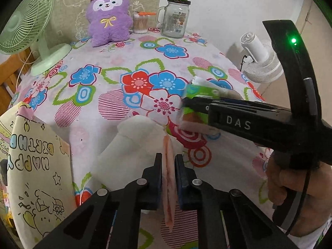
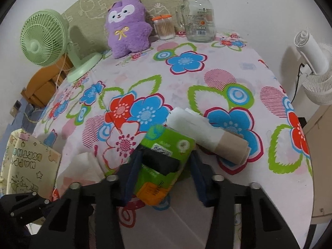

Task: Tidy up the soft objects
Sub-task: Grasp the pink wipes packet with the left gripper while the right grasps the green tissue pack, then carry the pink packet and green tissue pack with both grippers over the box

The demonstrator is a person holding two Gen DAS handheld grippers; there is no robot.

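Observation:
My left gripper (image 1: 168, 161) is shut on the thin pink edge of a pale bag (image 1: 169, 186) held above the flowered tablecloth (image 1: 116, 62). My right gripper (image 2: 164, 161) holds a green tissue pack (image 2: 166, 155) between its fingers; in the left wrist view the same pack (image 1: 199, 92) sits in that gripper (image 1: 186, 105) at the right. A roll of white and beige paper (image 2: 207, 132) lies on the table just past the pack. A purple plush toy (image 1: 108, 18) sits at the back of the table and also shows in the right wrist view (image 2: 126, 25).
A green desk fan (image 1: 22, 22) stands at the back left. A cotton-swab jar (image 1: 141, 21) and a glass mug jar (image 1: 176, 14) stand at the back. A yellow "Happy Birthday" bag (image 1: 31, 166) hangs at the left edge. A white fan (image 2: 315, 66) stands off the table's right side.

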